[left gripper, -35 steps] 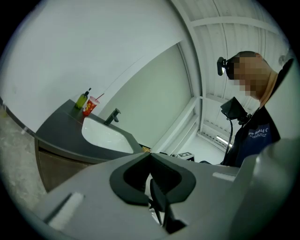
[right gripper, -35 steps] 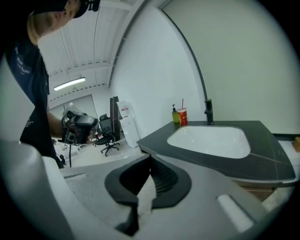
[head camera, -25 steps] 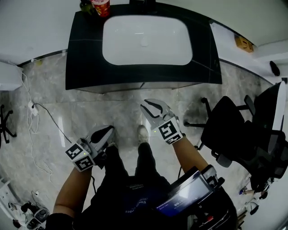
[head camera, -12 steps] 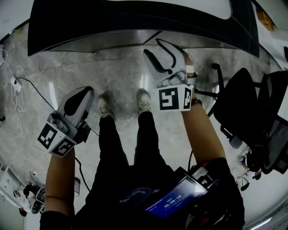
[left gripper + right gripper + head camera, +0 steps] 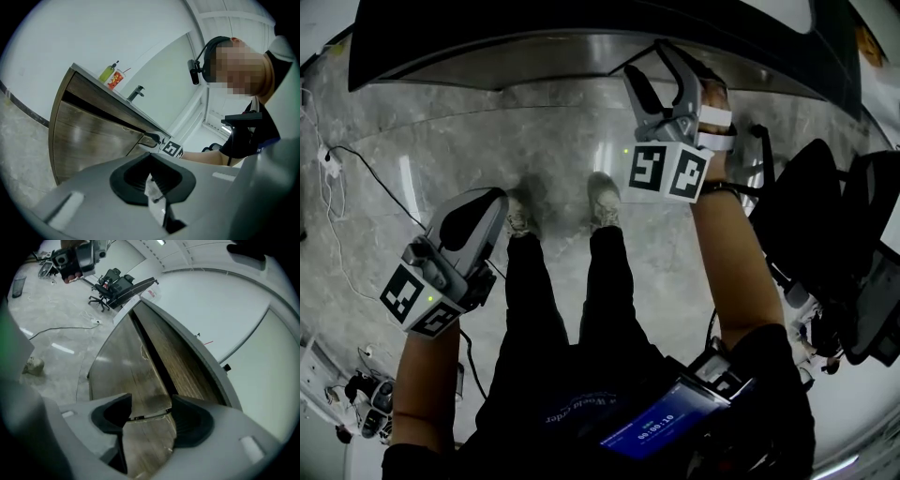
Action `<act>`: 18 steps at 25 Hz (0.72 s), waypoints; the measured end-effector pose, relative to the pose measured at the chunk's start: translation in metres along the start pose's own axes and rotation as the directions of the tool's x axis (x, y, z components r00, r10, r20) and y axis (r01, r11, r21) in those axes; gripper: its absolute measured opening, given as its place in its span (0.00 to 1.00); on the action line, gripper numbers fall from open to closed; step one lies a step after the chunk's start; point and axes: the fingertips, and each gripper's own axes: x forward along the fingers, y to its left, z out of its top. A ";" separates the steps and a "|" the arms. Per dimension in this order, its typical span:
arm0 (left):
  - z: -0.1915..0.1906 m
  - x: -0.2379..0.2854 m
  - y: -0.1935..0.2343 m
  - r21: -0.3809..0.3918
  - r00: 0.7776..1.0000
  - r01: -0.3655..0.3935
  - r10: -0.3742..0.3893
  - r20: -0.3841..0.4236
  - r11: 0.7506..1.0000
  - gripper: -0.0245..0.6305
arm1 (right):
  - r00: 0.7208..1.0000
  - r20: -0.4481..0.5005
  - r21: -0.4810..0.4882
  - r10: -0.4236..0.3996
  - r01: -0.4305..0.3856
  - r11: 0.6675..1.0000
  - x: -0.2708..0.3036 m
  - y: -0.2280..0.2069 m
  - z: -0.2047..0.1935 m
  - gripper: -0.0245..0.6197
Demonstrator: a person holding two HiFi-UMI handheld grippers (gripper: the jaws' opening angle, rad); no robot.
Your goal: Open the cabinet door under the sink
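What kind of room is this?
Likely a washbasin corner inside an office or lab: a wood-fronted vanity cabinet with a faucet and soap bottle on top, yet a black office chair stands nearby.

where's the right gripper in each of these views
Head view: right gripper upper right of centre, tips near the cabinet front.
Left gripper view: right gripper small, at centre, close against the cabinet front.
Right gripper view: right gripper fills the bottom; its jaws have just been opening, pads pressing on nothing.
Shared landmark: the cabinet front, in all three views.
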 end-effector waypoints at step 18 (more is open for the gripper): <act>0.004 0.016 0.011 -0.078 1.000 0.024 -0.023 0.014 0.997 0.04 | 0.975 -0.102 -0.330 -0.198 0.155 0.931 0.034 0.013 -0.018 0.73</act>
